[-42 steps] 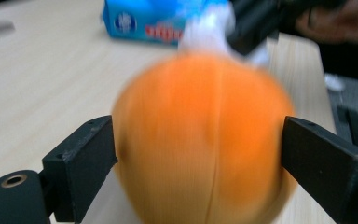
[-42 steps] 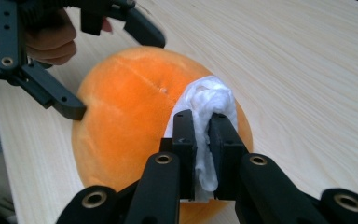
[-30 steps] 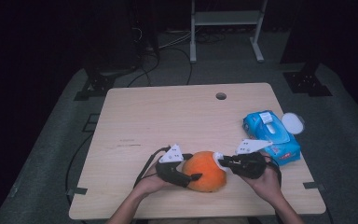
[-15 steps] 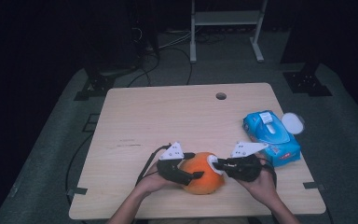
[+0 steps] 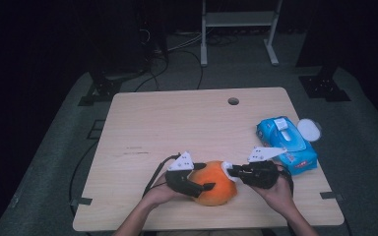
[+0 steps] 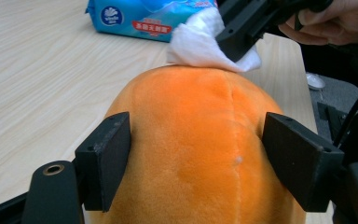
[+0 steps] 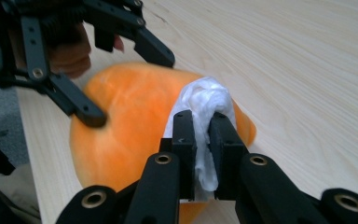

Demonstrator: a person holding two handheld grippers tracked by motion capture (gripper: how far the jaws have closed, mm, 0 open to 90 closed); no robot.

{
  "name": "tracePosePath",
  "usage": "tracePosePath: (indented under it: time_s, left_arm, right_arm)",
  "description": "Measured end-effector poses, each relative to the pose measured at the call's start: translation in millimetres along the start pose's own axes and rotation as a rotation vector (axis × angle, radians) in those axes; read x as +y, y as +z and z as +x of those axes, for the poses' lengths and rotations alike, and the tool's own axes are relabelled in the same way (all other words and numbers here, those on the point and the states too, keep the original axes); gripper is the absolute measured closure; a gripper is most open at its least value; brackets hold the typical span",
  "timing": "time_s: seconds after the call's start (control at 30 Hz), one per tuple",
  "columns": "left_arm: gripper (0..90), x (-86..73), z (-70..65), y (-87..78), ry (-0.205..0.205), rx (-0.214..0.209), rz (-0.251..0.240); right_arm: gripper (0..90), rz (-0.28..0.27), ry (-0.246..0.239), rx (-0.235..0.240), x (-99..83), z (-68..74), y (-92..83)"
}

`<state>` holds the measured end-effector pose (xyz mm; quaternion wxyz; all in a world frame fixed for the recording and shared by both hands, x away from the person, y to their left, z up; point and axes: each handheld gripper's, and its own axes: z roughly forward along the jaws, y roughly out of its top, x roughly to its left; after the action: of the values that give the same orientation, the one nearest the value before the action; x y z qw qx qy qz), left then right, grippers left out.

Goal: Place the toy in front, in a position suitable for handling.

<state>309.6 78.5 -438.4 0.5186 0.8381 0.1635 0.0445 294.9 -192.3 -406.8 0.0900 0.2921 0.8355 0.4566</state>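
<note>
Gripping an orange plush toy (image 5: 215,186) from both sides, my left claw (image 6: 196,163) pins it near the front edge of the table (image 5: 177,123); its jaws have just been closing a little and now press into the plush, black pads (image 6: 105,161) sunk in the fabric. My right claw (image 7: 204,140) is clenched on a crumpled white tissue (image 7: 205,105) and holds the wad against the toy's top, on the side facing the blue pack of wipes (image 5: 286,145).

Compared with a second ago, the toy sits in the same spot on the table, between my two hands. My left hand (image 5: 160,194) has kept its place. The right claw has edged slightly along the toy's surface, tissue with it, and its grip has not changed.

The wipes pack lies well apart to the right, near the table's right edge, with a round white lid (image 5: 308,130) just beside it. In the left claw view the tissue touches the toy's crown directly under the right claw's jaws.
</note>
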Motion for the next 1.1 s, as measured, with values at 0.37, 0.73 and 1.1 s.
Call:
tracePosePath:
  time_s: [0.37,0.73,1.1]
  left_arm:
    - [24.7,-0.9,-0.2,-1.4,0.000,0.002,0.001]
    - [21.4,5.2,-11.4,3.7,0.044,0.004,0.018]
    - [21.9,4.6,1.0,4.7,-0.077,0.012,0.074]
  right_arm:
    - [81.1,0.060,0.056,-0.015,-11.1,-15.0,4.6]
    - [81.0,0.006,0.005,0.015,3.5,1.8,3.3]
    - [81.0,0.015,0.018,0.029,-2.1,-3.8,2.6]
